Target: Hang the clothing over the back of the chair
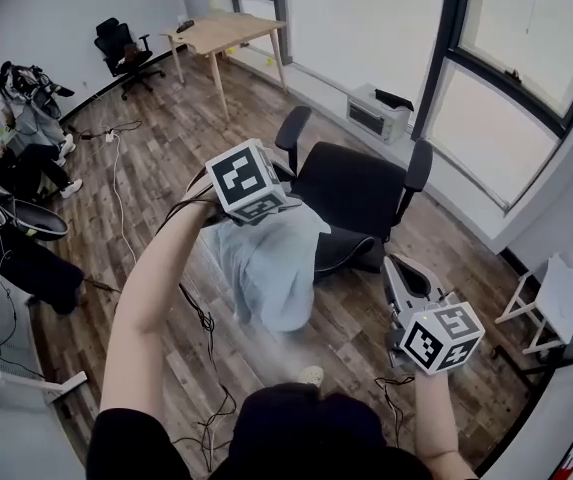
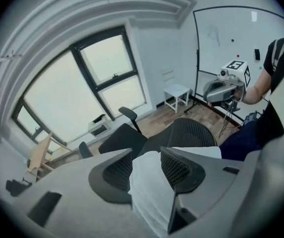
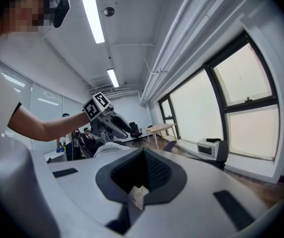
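Observation:
A pale grey garment (image 1: 271,263) hangs from my left gripper (image 1: 264,218), which is shut on its upper edge under the marker cube. In the left gripper view the white cloth (image 2: 151,192) fills the gap between the mesh pads (image 2: 181,168). Just beyond it stands the black office chair (image 1: 356,193), its mesh back (image 2: 196,133) nearest me. The garment hangs on my side of that back. My right gripper (image 1: 406,265) is to the right of the chair, lower in the head view. Its jaws are shut with no cloth in them (image 3: 143,155). From there the garment (image 3: 109,150) shows under the left gripper.
A wooden table (image 1: 221,33) and a second black chair (image 1: 121,48) stand at the far end. People sit at the left (image 1: 16,158), and cables (image 1: 116,168) trail over the wood floor. There is a white appliance (image 1: 376,113) by the window and a white stool (image 1: 551,303) at the right.

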The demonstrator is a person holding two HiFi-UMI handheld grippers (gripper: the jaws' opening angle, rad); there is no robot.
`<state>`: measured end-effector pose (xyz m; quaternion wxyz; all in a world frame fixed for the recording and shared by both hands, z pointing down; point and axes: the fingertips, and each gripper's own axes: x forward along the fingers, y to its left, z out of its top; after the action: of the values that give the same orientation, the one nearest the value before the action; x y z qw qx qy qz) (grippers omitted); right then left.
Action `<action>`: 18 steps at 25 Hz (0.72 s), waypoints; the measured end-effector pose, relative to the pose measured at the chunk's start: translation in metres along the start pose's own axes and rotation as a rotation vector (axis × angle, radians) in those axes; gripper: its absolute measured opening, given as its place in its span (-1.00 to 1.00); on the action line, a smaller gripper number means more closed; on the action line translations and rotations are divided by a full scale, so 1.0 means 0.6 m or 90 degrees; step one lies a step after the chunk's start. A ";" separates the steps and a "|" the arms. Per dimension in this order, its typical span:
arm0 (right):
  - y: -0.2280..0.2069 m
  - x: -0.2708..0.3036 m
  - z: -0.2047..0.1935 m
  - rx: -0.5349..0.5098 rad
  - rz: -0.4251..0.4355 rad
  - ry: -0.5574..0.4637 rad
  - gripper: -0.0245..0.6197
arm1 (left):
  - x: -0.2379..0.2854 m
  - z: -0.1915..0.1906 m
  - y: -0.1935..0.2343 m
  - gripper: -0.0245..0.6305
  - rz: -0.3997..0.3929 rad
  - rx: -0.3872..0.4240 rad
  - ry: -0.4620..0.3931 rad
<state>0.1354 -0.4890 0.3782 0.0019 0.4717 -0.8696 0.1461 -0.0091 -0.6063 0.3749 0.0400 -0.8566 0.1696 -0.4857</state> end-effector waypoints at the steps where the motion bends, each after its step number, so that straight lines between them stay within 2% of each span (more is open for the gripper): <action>1: 0.005 -0.003 0.002 -0.002 0.007 0.002 -0.92 | -0.010 -0.002 -0.002 -0.38 0.009 -0.022 -0.012; 5: 0.026 -0.019 0.006 -0.008 0.030 0.010 -0.92 | -0.054 -0.008 -0.016 -0.41 0.055 -0.096 -0.073; 10: 0.043 -0.038 0.002 -0.009 0.049 0.013 -0.92 | -0.121 -0.021 -0.046 -0.45 0.138 -0.149 -0.145; 18: 0.069 -0.068 -0.025 0.001 0.076 0.028 -0.92 | -0.215 -0.027 -0.126 -0.50 0.244 -0.237 -0.274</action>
<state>0.1221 -0.4306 0.3763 0.0119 0.4159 -0.8957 0.1568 -0.0647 -0.4915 0.2957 0.0082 -0.8846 0.4010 -0.2379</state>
